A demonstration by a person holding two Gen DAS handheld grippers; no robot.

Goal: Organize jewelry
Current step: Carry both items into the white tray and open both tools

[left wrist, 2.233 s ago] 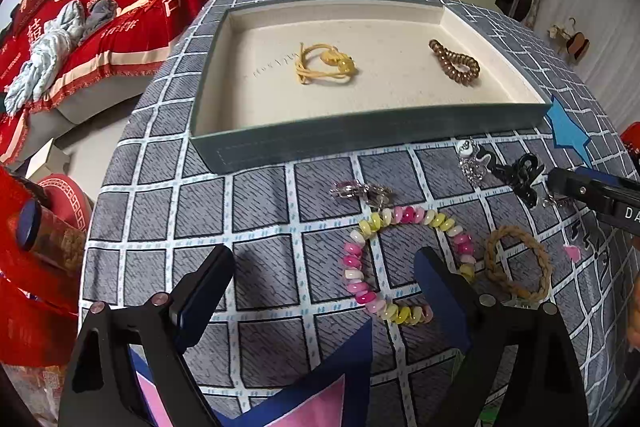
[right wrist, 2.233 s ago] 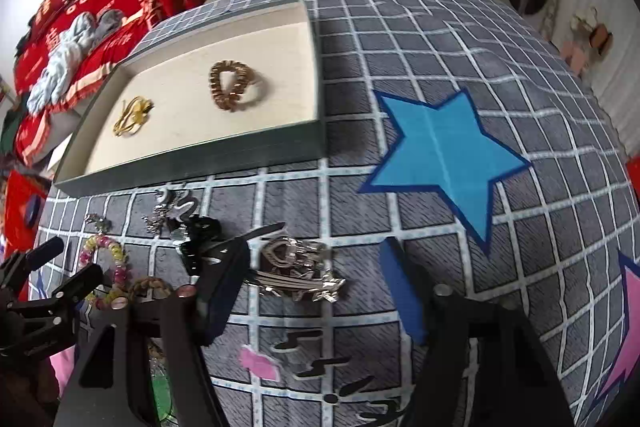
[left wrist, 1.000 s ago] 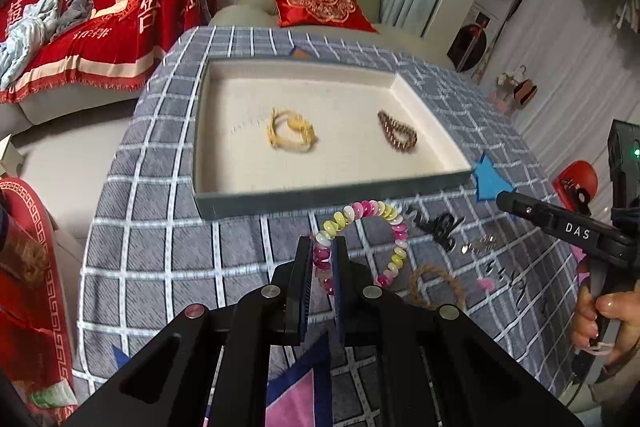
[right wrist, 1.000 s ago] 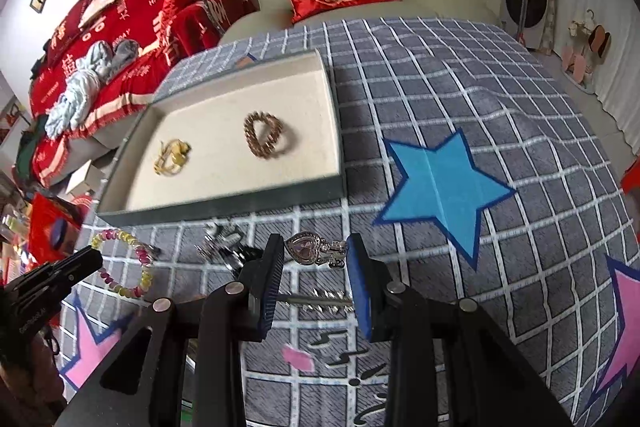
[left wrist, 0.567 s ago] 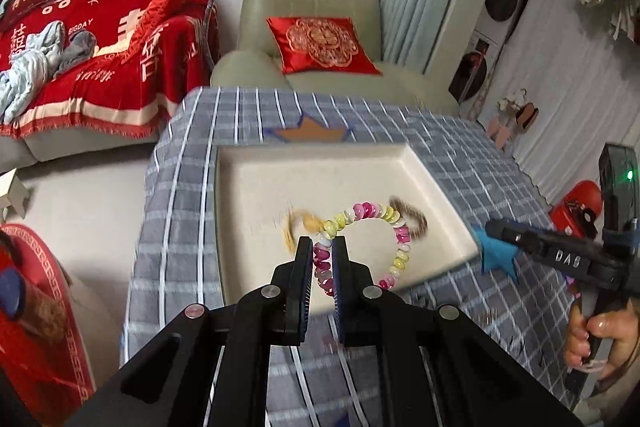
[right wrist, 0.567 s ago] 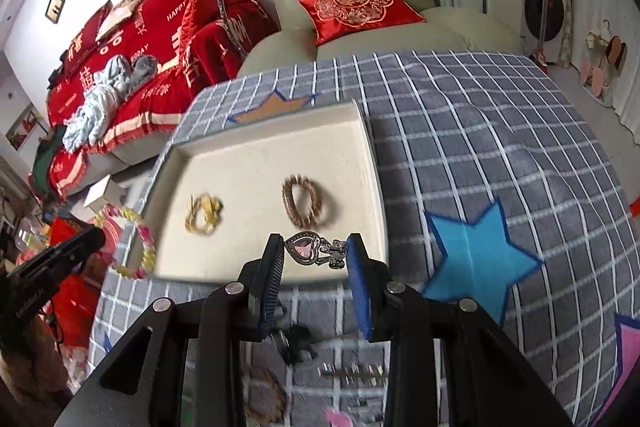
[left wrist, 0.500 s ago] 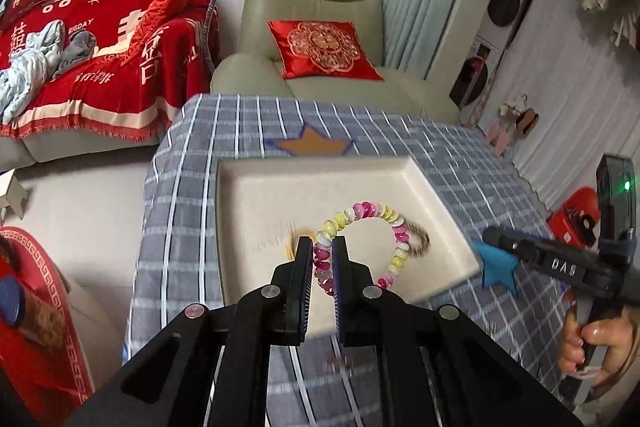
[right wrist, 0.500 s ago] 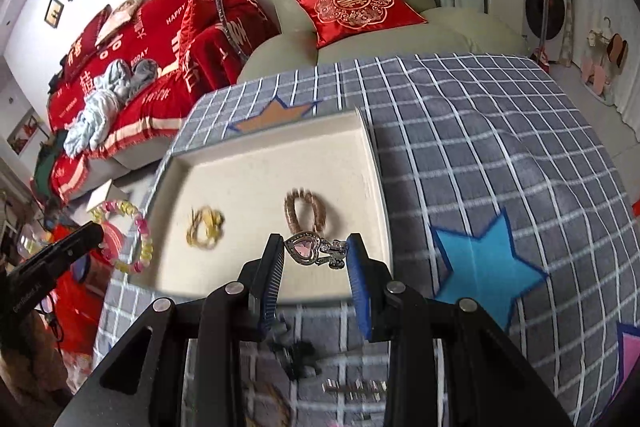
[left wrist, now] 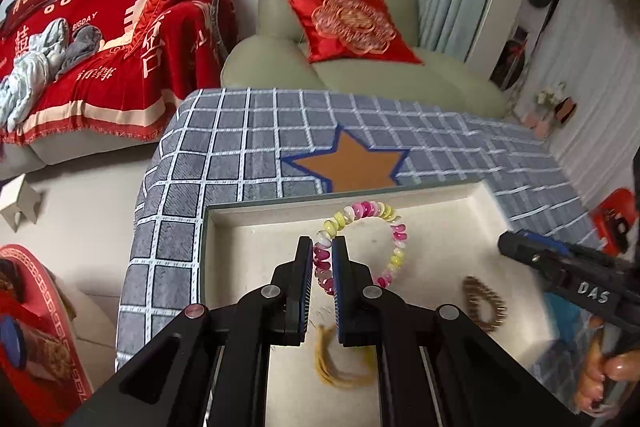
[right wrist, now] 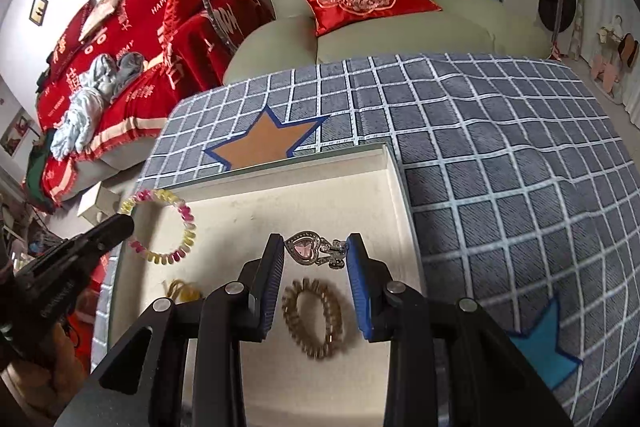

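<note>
My left gripper (left wrist: 322, 251) is shut on a pastel coil bracelet (left wrist: 387, 219) and holds it over the cream tray (left wrist: 256, 211); the bracelet also shows in the right wrist view (right wrist: 176, 231). My right gripper (right wrist: 316, 251) is shut on a silver heart clip with a pink stone (right wrist: 310, 251), held over the tray (right wrist: 394, 163). A brown coil hair tie (right wrist: 314, 323) and a yellow hair tie (right wrist: 182, 289) lie in the tray below; both also show in the left wrist view, the brown hair tie (left wrist: 486, 303) and the yellow hair tie (left wrist: 336, 367).
The tray sits on a grey checked cloth (right wrist: 500, 155) with an orange star (left wrist: 348, 167) and a blue star (right wrist: 544, 347). Beyond the table stand a green armchair (left wrist: 340, 3) and a red-covered sofa (left wrist: 100, 39).
Both grippers have moved forward over the tray with their items held. The tray now fills the lower view and the loose items on the cloth are out of sight.
</note>
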